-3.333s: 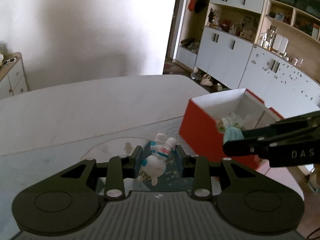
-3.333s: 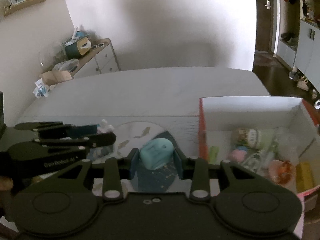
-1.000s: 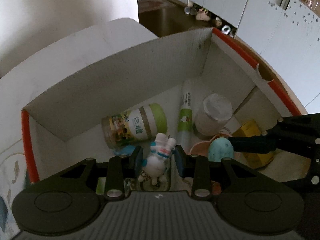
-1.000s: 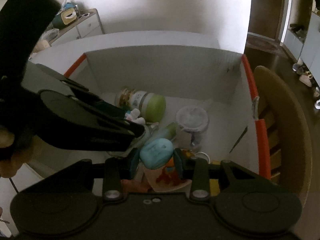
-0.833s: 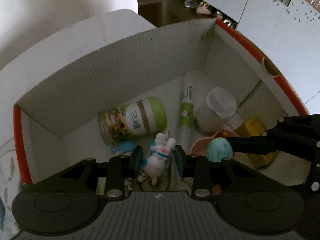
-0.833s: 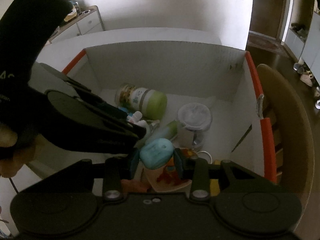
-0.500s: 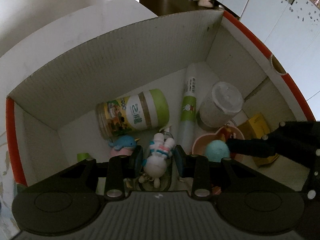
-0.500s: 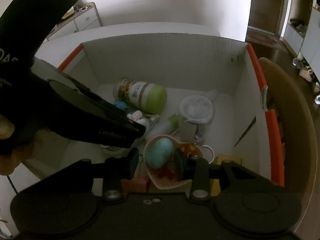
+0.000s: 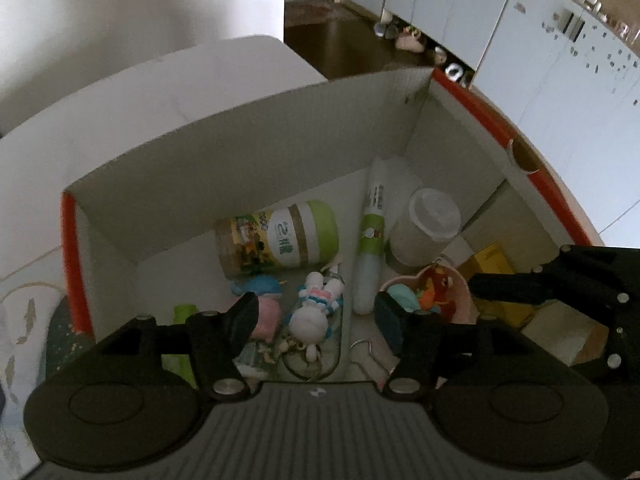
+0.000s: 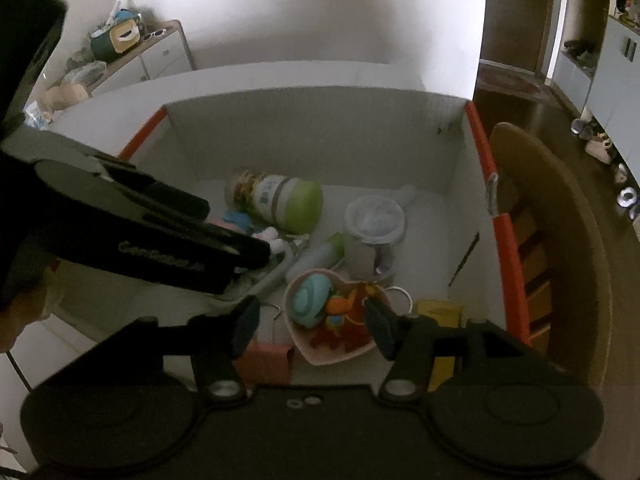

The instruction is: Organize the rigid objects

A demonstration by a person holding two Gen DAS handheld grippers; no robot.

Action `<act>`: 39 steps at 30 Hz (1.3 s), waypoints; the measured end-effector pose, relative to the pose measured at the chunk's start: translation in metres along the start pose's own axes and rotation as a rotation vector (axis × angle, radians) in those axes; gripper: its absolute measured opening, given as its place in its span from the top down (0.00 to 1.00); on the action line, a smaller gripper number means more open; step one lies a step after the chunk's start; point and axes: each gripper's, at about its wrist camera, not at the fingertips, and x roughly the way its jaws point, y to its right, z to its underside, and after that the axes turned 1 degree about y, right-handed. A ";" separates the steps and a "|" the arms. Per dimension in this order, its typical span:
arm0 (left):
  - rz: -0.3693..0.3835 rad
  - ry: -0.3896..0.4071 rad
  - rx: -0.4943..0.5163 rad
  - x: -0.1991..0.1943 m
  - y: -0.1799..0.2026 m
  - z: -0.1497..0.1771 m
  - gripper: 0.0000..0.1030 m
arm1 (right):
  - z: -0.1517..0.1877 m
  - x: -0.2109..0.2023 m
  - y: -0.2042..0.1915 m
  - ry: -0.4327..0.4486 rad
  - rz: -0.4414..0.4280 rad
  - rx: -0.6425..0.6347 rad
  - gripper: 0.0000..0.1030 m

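Both grippers hang over the open orange-and-white box (image 9: 248,160). My left gripper (image 9: 316,314) is open; the white astronaut figure (image 9: 314,312) lies free in the box below its jaws. My right gripper (image 10: 312,326) is open; the teal toy (image 10: 310,294) lies in a pink heart-shaped dish (image 10: 332,348) below it, apart from the fingers. The teal toy also shows in the left wrist view (image 9: 402,294). The right gripper's black body (image 9: 560,280) shows at the right of the left wrist view, and the left gripper's body (image 10: 160,240) at the left of the right wrist view.
The box also holds a green-lidded jar (image 9: 280,236), a green-and-white tube (image 9: 370,248), a white lidded cup (image 9: 426,220), a blue-and-pink whale toy (image 9: 260,292) and a yellow packet (image 10: 440,312). A wooden chair back (image 10: 552,208) stands right of the box. The box sits on a white table (image 9: 160,92).
Both grippers have opened. The astronaut figure has dropped out of the left gripper into the box, and the teal toy has dropped out of the right gripper into the pink dish.
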 end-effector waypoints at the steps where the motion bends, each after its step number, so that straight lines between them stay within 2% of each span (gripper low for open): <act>1: 0.000 0.011 0.001 -0.004 0.000 0.001 0.39 | 0.000 -0.004 0.000 0.008 -0.002 0.001 0.39; 8: 0.006 0.091 0.007 -0.035 0.002 0.011 0.39 | 0.000 -0.036 -0.007 0.062 0.000 0.004 0.32; 16: 0.045 0.194 0.044 -0.076 -0.002 0.027 0.38 | 0.002 -0.066 -0.021 0.140 0.007 0.055 0.25; 20: 0.063 0.248 0.055 -0.099 -0.006 0.037 0.32 | 0.007 -0.081 -0.033 0.187 0.009 0.076 0.19; 32: 0.130 0.337 0.055 -0.146 -0.029 0.065 0.24 | 0.029 -0.123 -0.061 0.350 0.044 0.152 0.02; 39: 0.148 0.381 0.074 -0.163 -0.038 0.083 0.17 | 0.040 -0.143 -0.076 0.429 0.068 0.215 0.01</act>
